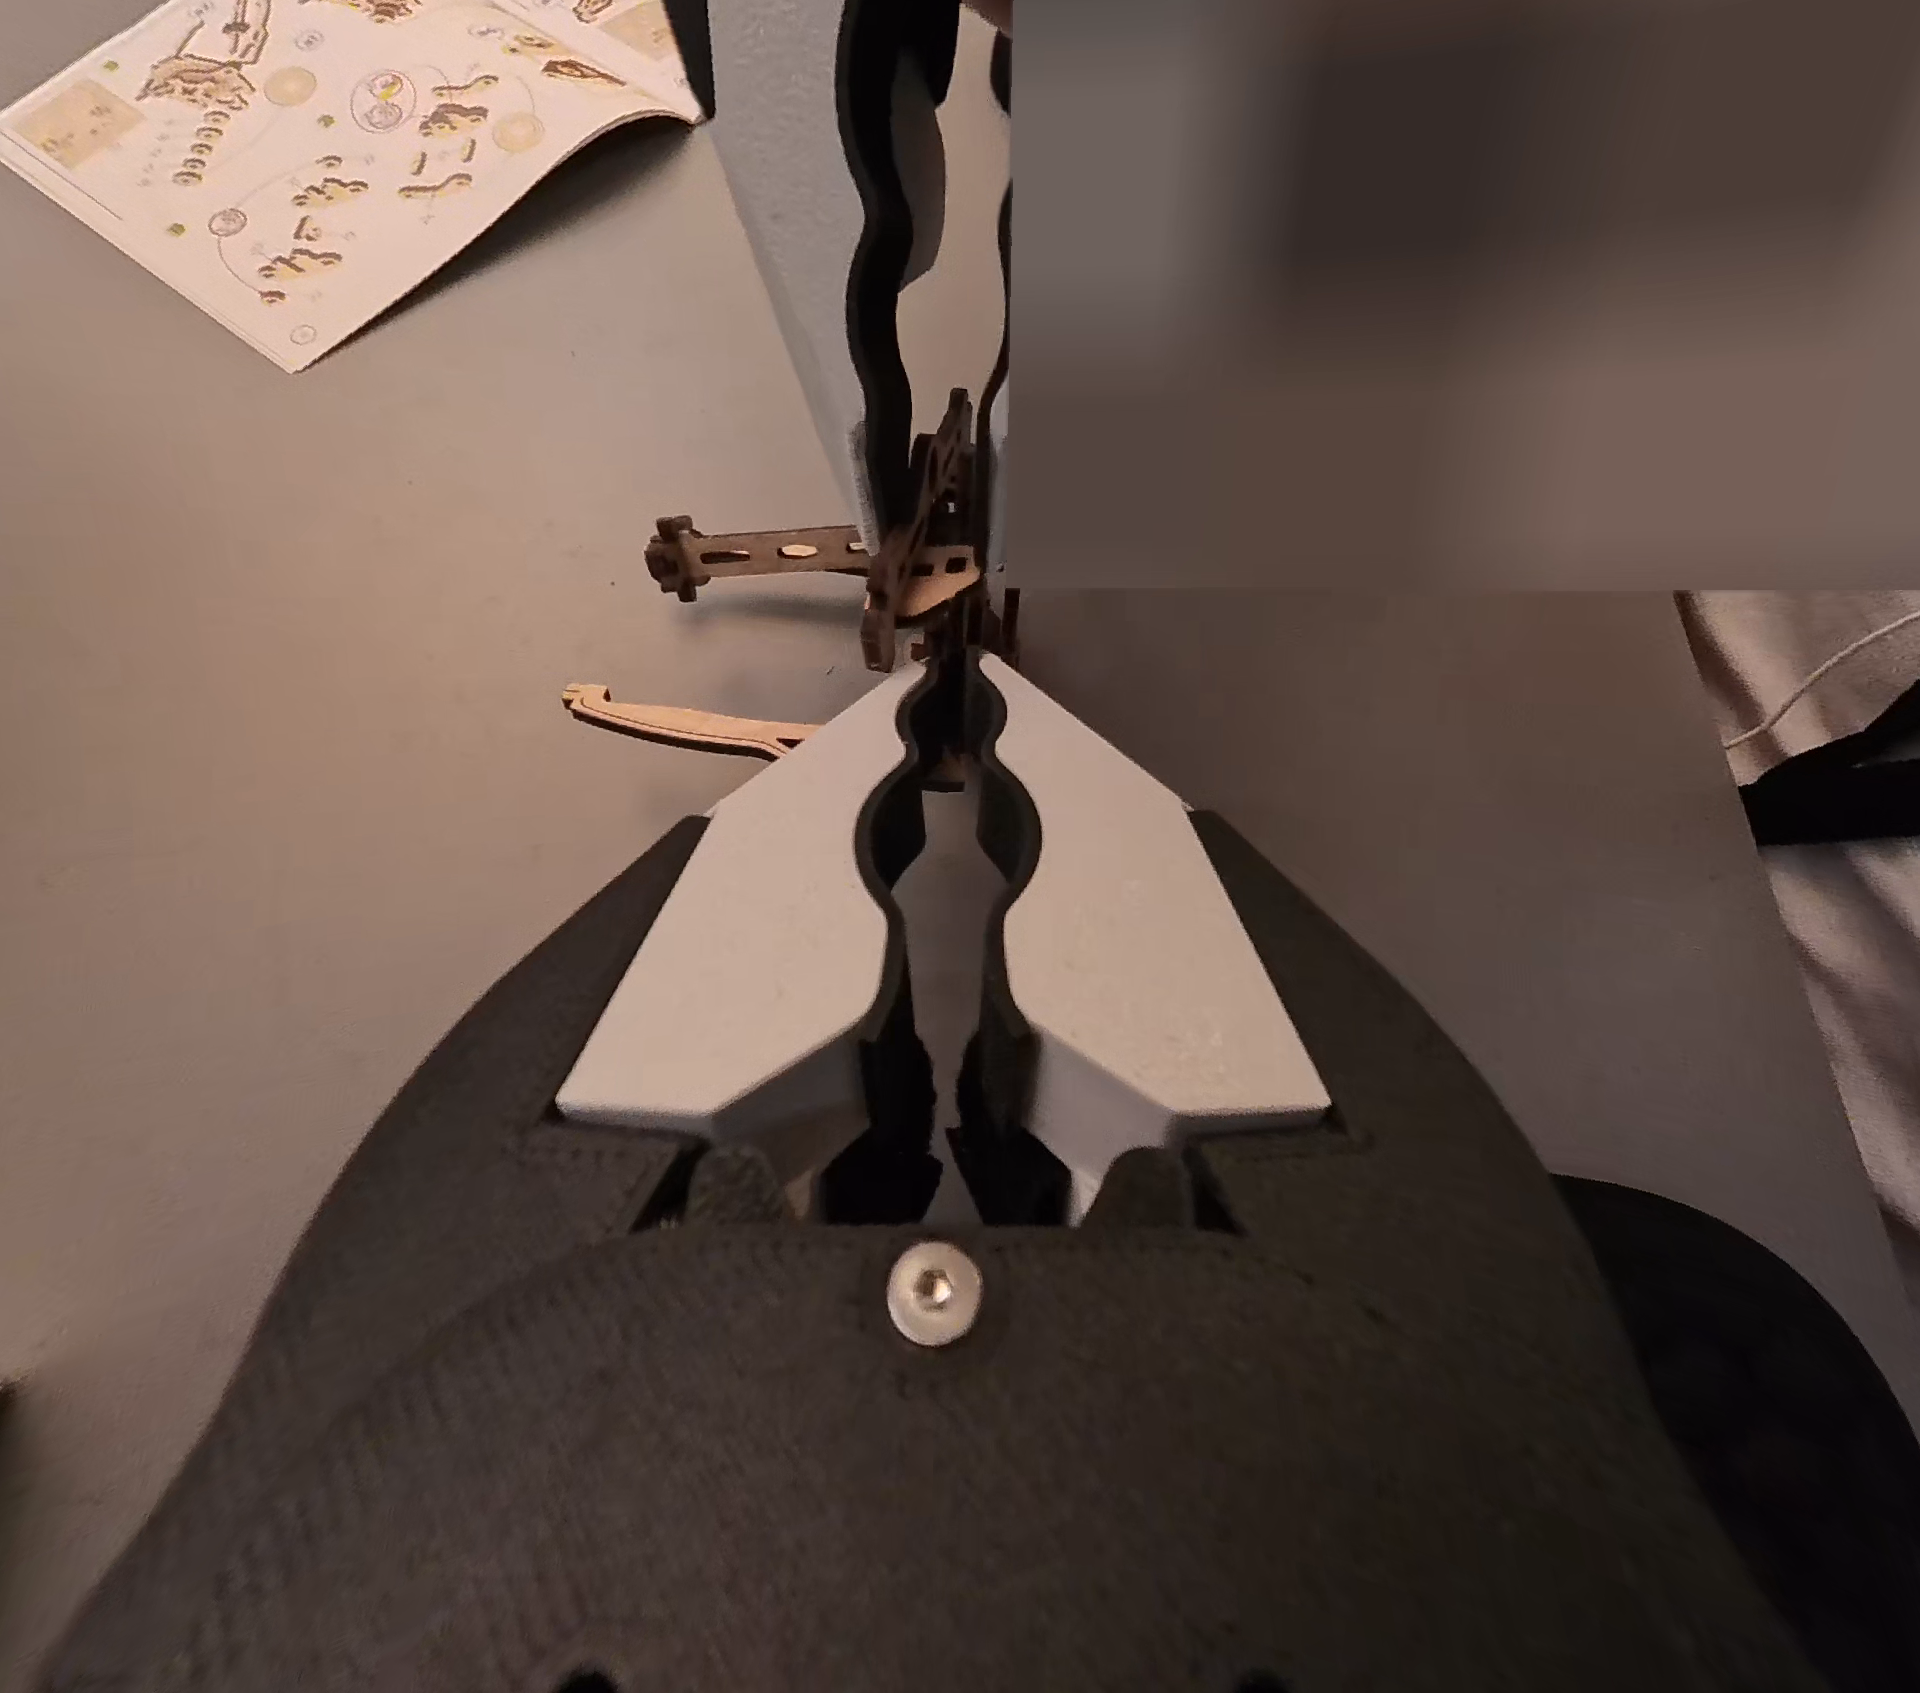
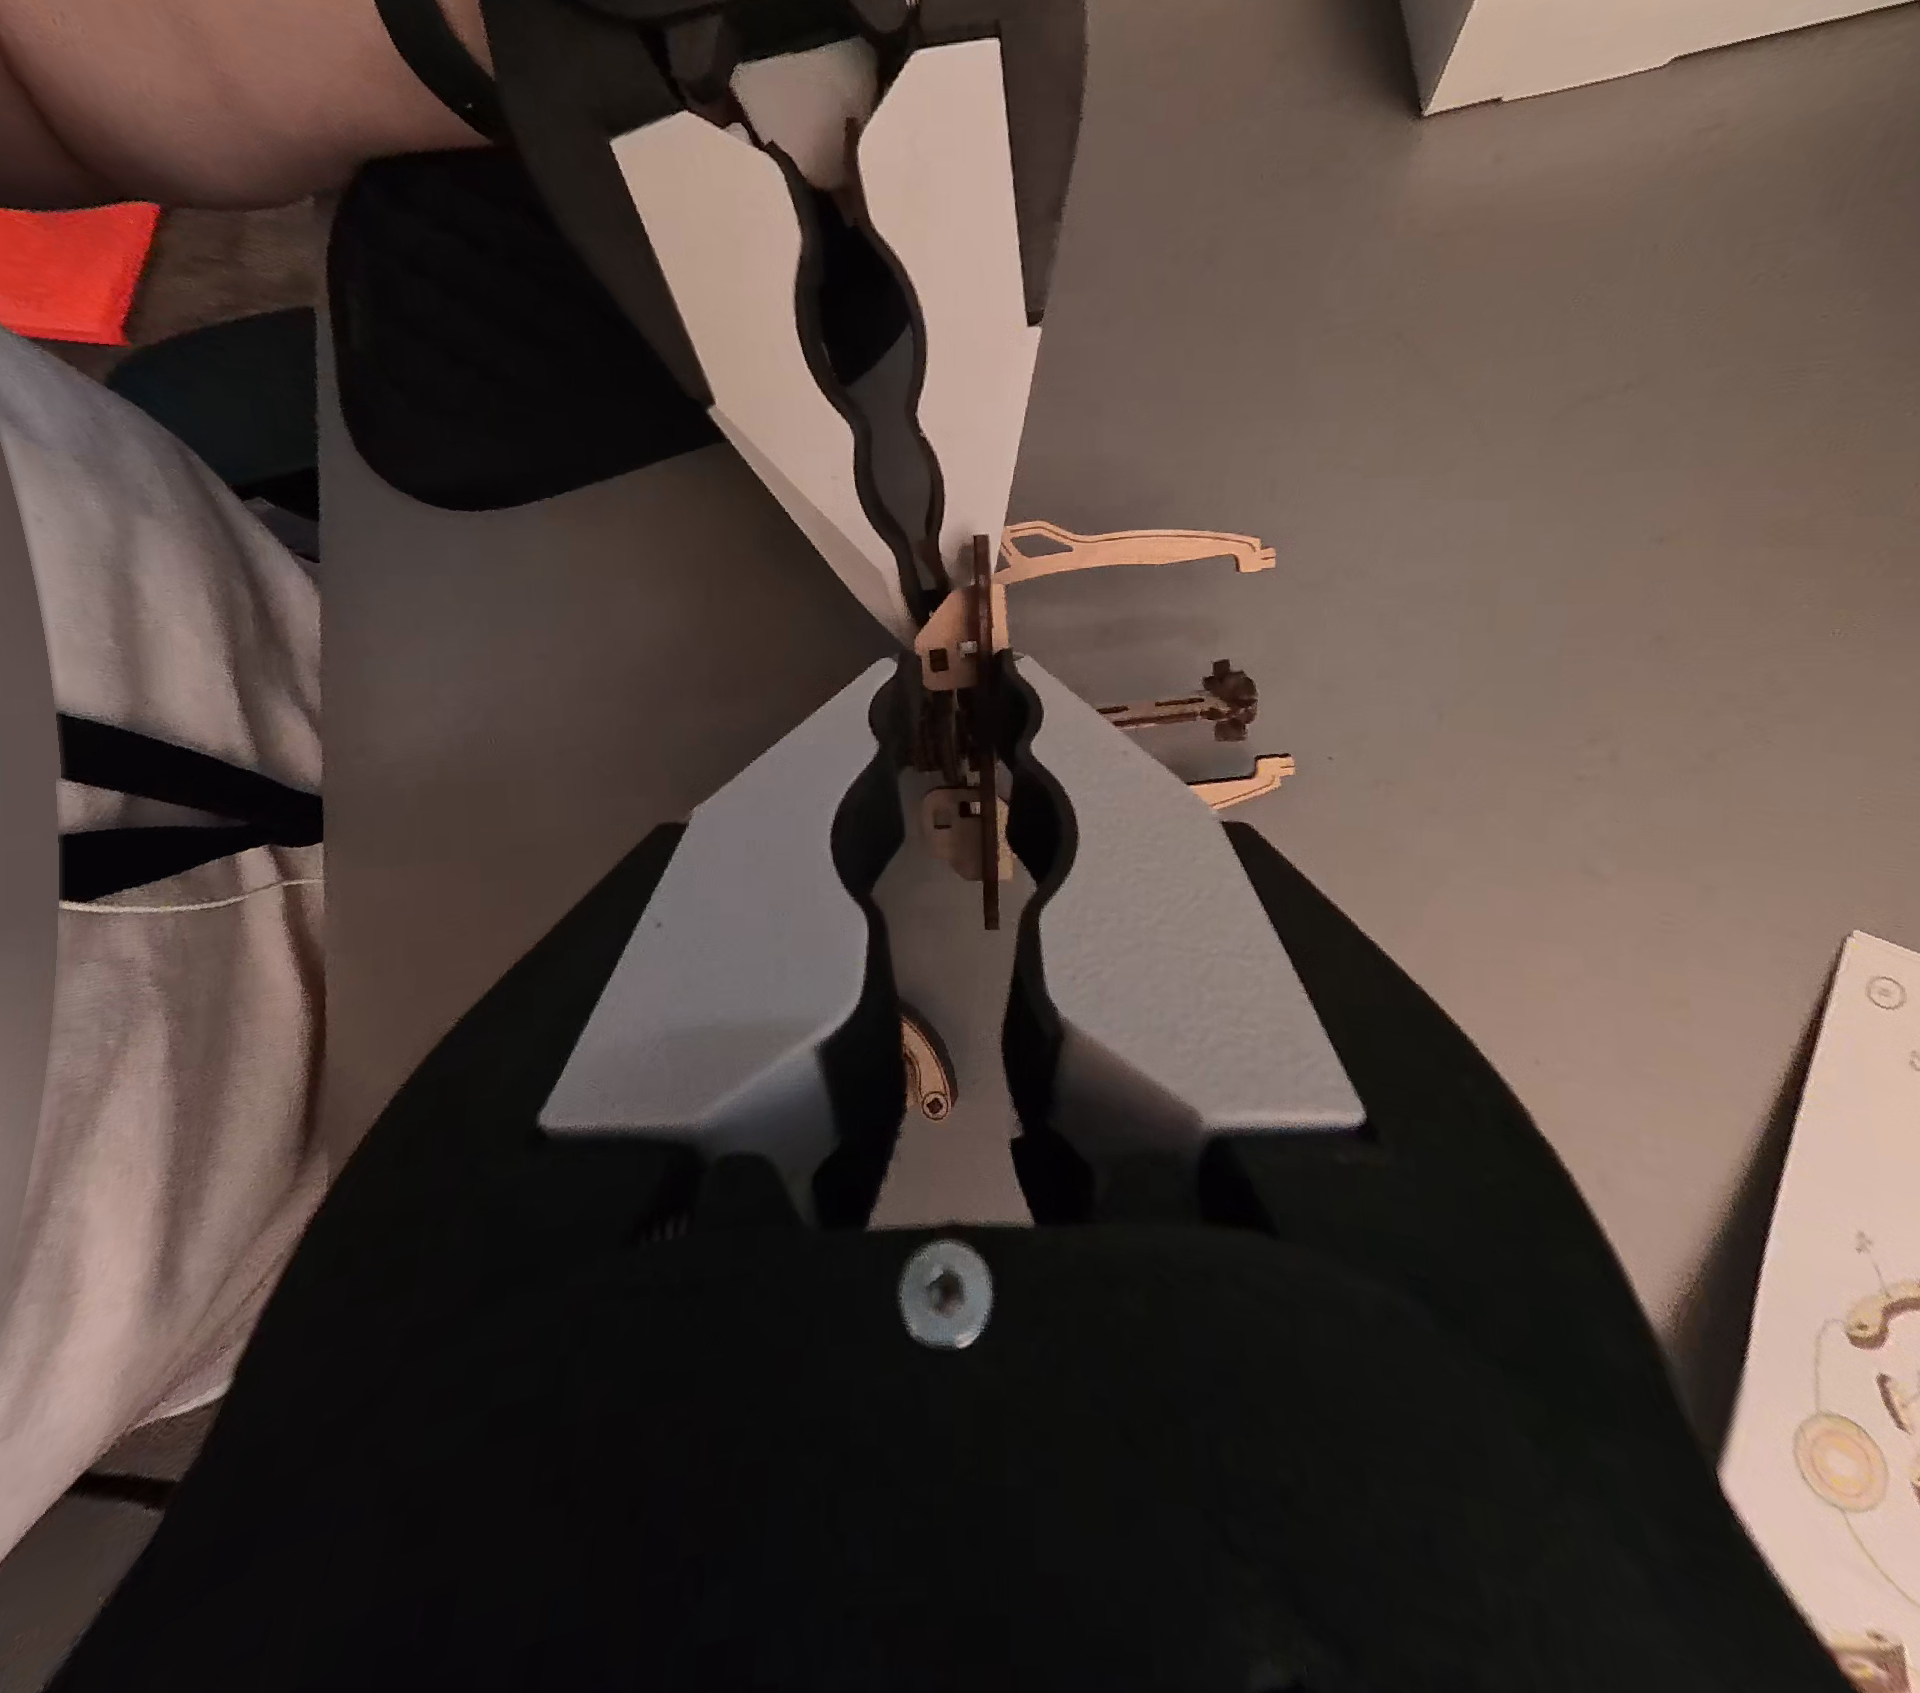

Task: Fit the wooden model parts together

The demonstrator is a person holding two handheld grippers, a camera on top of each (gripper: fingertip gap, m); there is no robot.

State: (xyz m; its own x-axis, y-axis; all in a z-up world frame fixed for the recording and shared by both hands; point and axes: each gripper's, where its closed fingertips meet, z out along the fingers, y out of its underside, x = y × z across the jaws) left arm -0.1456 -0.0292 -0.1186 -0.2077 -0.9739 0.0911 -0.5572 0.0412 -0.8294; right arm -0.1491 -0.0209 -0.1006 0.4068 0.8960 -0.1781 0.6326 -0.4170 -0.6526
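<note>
A small wooden assembly [image 2: 961, 708] was held above the grey tabletop [image 2: 1455, 448], gripped from opposite sides by both tongs. The right tongs [image 2: 951, 677] were closed narrowly on its near part, and the left tongs [image 1: 951, 687] were pinched on its far edge, tip to tip with the right. Loose wooden parts were seen lying on the tabletop just beyond: a slotted strut [image 1: 758, 557] and a flat curved piece [image 1: 675, 713]. An open instruction booklet [image 1: 312, 116] was spread farther off.
</note>
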